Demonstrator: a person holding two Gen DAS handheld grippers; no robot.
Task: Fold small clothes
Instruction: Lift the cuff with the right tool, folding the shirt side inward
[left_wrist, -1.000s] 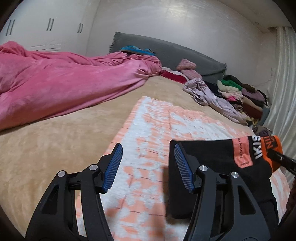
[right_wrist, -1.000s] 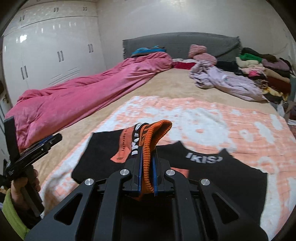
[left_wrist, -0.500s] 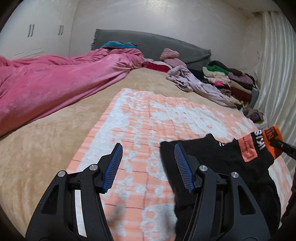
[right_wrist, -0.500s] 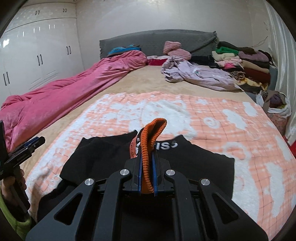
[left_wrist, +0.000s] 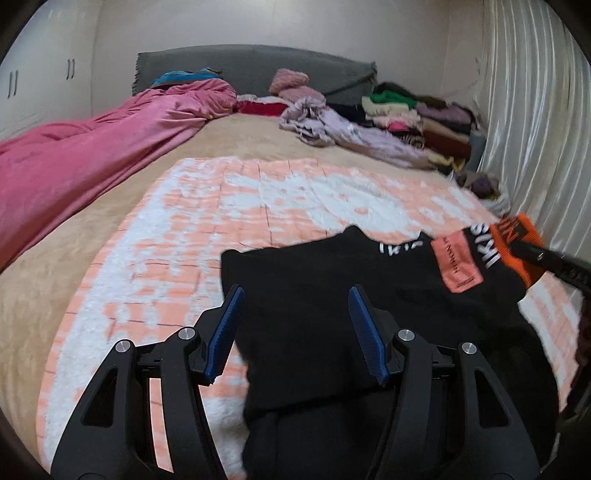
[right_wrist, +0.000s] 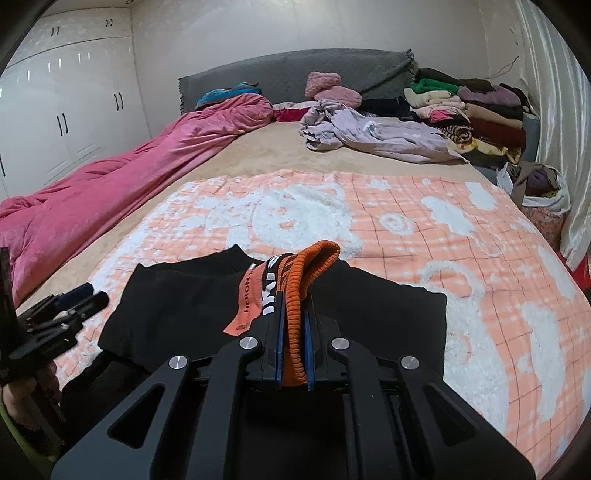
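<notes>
Black garment (left_wrist: 332, 295) now beneath left hand-held gripper (left_wrist: 293, 332), jaws parted, right hand-held gripper (right_wrist: 293, 314) clamping its orange hem

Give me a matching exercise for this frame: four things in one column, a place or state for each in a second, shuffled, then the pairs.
Things:
1. right gripper
2. left gripper
3. pink duvet
4. lilac garment

Places or states:
A. bunched along the bed's left side, by the wardrobe
B. jaws apart over the black garment, nothing clamped
C. crumpled near the headboard, beside the stacked clothes
D. clamped on the orange ribbed edge

Pairs: 1-D, 2-B, 3-A, 4-C
</notes>
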